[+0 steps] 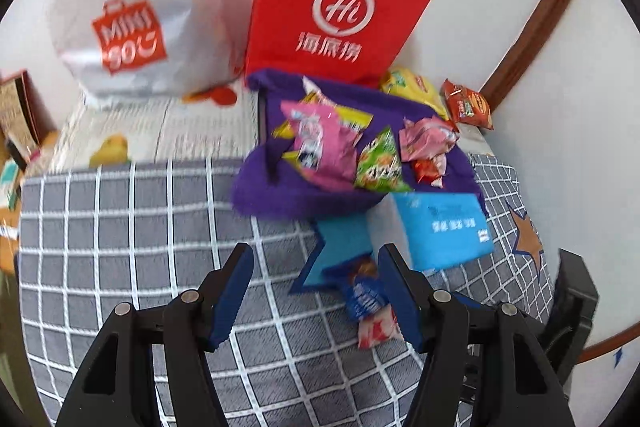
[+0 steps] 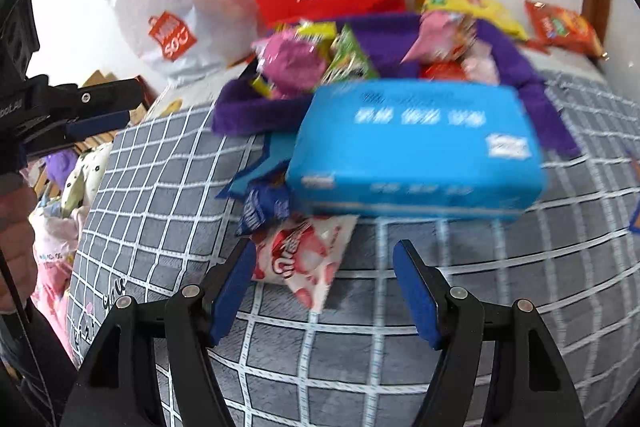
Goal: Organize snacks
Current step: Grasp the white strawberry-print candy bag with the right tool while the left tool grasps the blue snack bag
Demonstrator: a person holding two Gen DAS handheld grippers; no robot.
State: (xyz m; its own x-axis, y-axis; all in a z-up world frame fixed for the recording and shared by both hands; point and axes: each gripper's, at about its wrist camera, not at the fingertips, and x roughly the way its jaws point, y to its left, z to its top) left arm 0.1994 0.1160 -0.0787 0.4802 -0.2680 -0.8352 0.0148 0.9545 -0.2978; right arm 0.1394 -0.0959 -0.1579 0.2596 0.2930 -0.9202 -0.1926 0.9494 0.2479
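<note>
Snacks lie heaped on the purple cloth – unsorted; your left gripper and right gripper hang half-open, empty – nearly everything remains.

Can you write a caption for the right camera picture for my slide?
Open right gripper hovers over a red-and-white snack packet beside a blue box on the checked bedspread.
</note>
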